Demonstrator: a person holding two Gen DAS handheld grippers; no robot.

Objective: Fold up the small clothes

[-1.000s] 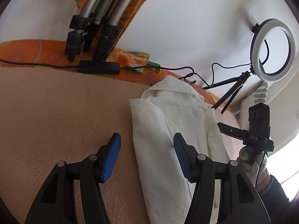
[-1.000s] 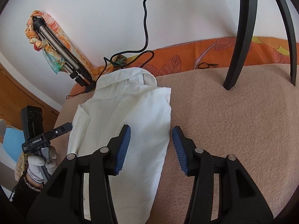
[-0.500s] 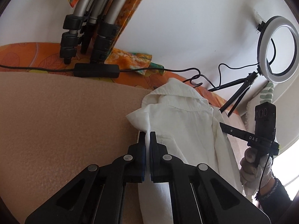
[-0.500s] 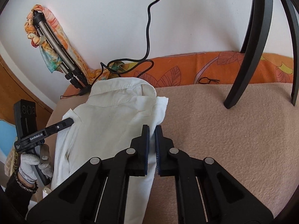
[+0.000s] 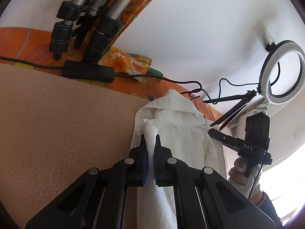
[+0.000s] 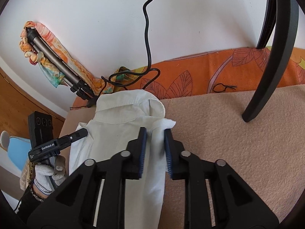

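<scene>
A small white collared shirt (image 5: 177, 126) lies on the tan blanket (image 5: 57, 126), collar towards the wall; it also shows in the right wrist view (image 6: 118, 120). My left gripper (image 5: 150, 143) is shut on the shirt's left edge, a fold of cloth pinched between its blue pads. My right gripper (image 6: 155, 137) has its jaws slightly apart around the shirt's right edge, the cloth bunched between the pads. Each gripper shows in the other's view: the right one (image 5: 253, 145) and the left one (image 6: 47, 141).
A tripod (image 5: 83, 30) wrapped in a colourful scarf and a black cable box (image 5: 88, 74) stand at the back. A ring light (image 5: 282, 76) stands at the right. A black stand leg (image 6: 266, 72) rests on the blanket (image 6: 238, 143).
Both grippers closed on the shirt's side edges and moved towards the collar. The right jaws have since parted a little; the left stays clamped.
</scene>
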